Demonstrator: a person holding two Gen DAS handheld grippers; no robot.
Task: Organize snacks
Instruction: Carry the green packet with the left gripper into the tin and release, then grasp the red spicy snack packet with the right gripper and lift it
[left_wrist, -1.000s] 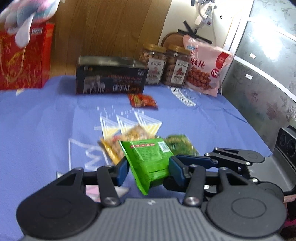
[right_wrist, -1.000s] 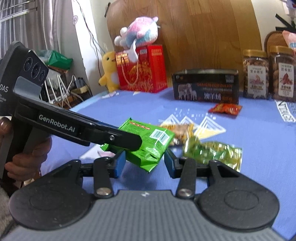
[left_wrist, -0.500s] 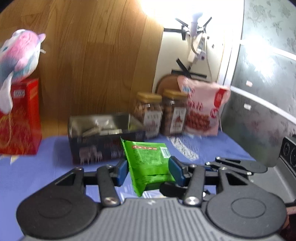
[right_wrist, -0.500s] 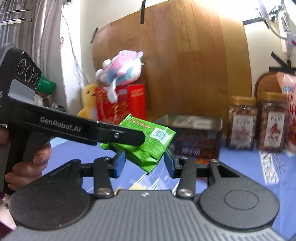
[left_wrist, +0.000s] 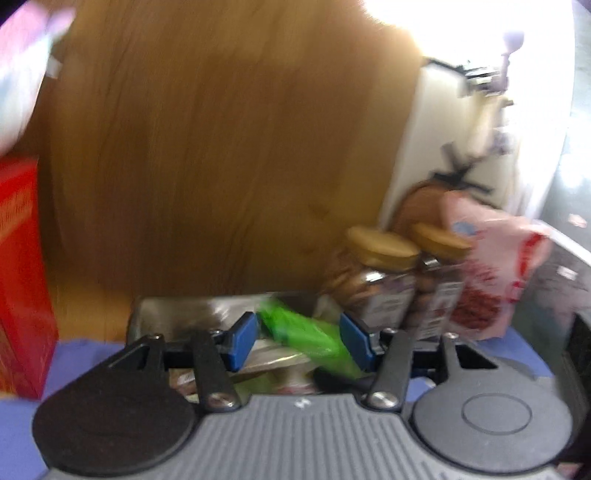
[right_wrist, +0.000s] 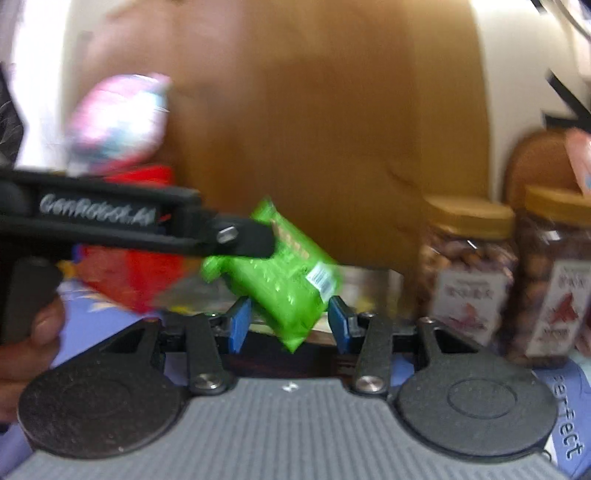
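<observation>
A green snack packet (left_wrist: 306, 332) hangs tilted between the blue pads of my left gripper (left_wrist: 301, 341), just over the open dark tin box (left_wrist: 177, 310). The pads look spread wider than the packet, so the packet seems loose; blur hides any contact. In the right wrist view the same packet (right_wrist: 284, 280) shows at the tip of the left gripper's finger (right_wrist: 243, 238), in front of my right gripper (right_wrist: 288, 326), whose jaws stand open and empty around it.
Two jars with tan lids (left_wrist: 384, 280) (right_wrist: 465, 273) and a pink snack bag (left_wrist: 495, 273) stand right of the box. A red gift box (left_wrist: 22, 277) with a plush toy (right_wrist: 118, 122) stands at the left. A wooden board is behind, blue cloth below.
Both grippers have moved forward to the tin box. The left gripper's pads have spread apart and the green packet has tilted and dropped lower between them.
</observation>
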